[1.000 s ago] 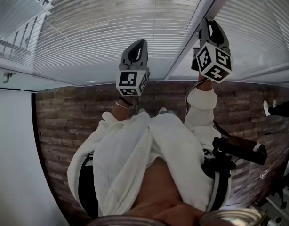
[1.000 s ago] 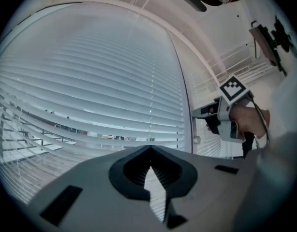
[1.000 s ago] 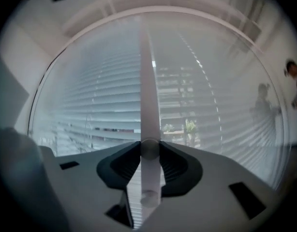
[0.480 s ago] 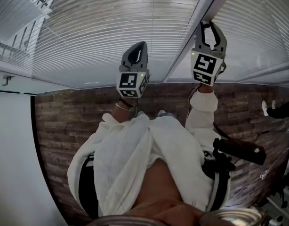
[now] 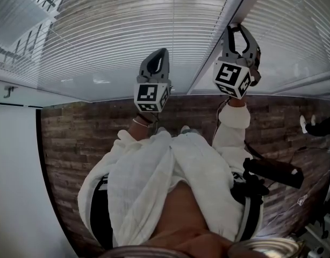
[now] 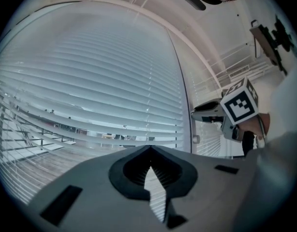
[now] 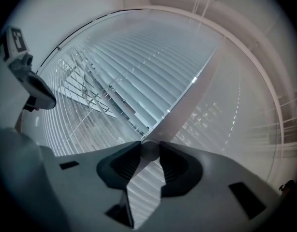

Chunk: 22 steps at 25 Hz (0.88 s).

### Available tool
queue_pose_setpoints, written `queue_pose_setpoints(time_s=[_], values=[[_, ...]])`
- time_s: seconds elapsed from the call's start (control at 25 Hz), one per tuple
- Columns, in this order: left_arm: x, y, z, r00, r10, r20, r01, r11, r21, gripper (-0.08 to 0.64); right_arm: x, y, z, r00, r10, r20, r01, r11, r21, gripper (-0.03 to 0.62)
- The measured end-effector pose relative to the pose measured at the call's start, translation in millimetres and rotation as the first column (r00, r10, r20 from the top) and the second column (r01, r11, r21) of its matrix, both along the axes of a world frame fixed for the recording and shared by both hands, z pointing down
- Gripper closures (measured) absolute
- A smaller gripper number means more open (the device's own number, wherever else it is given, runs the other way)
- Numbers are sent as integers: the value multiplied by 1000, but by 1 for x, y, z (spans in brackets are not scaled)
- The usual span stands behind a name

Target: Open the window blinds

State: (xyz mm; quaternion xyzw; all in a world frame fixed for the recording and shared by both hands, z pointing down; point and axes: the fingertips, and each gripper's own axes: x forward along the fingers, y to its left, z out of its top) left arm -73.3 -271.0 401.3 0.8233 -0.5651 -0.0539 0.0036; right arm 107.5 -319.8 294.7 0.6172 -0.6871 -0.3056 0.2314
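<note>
White slats (image 5: 127, 31) left of the knob (image 7: 149, 151) stand half-tilted, so opening looks unfinished; right gripper (image 5: 239, 30) clamps it, left gripper (image 6: 149, 153) is closed and empty.

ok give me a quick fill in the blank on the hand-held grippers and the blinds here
1. The right hand-held gripper has a round knob ___ its jaws.
2. The left hand-held gripper has its jaws ___, with nothing in them.
3. The slats of the blinds run ___.
Missing words: between; shut; horizontally
</note>
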Motion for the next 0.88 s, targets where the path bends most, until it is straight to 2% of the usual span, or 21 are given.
queue_pose_setpoints(time_s=[0.2,0.24,0.28,0.32,0.36,0.4,0.48,0.52,0.56,0.6,0.64,0.68,0.8,0.88], values=[[-1,0,2,1000,-7,1,7,1000,-5,558,-1,-1,1,997,3,-74,-3,1000,-1,465],[-1,0,3,1000,-8,1,8,1000,-5,558,-1,-1,1,998,-3,-66,3,1000,2,465],[-1,0,3,1000,-9,0,9,1000,-4,558,-1,-1,1,1000,-17,-19,17,1000,6,465],[-2,0,2,1000,-12,-1,12,1000,-3,558,0,-1,0,996,-42,78,41,999,14,465],[-2,1,1,1000,-16,-3,16,1000,1,558,3,1,-1,973,-70,218,66,997,26,465],[-3,2,0,1000,-22,-4,22,1000,5,558,6,6,-1,922,-96,375,86,995,43,465],[-7,3,-4,999,-39,-6,39,999,13,558,7,20,7,764,-139,630,117,990,77,465],[-9,2,-6,999,-47,-8,48,999,17,558,3,25,14,692,-151,705,133,988,81,465],[-12,1,-8,998,-54,-13,54,998,20,558,-3,29,24,638,-154,755,153,986,72,465],[-14,0,-10,998,-59,-19,59,998,22,558,-12,30,35,600,-152,786,175,983,57,465],[-15,-1,-11,998,-61,-23,62,998,20,558,-20,32,45,579,-149,801,195,980,41,465],[-16,-1,-11,998,-62,-24,62,998,16,558,-26,34,54,578,-145,803,209,978,26,465],[-14,-1,-7,998,-58,-18,58,998,5,558,-36,38,71,615,-137,777,228,974,-8,465],[-16,-1,-6,998,-61,-21,61,998,-1,558,-42,42,77,627,-141,766,243,970,-20,465]])
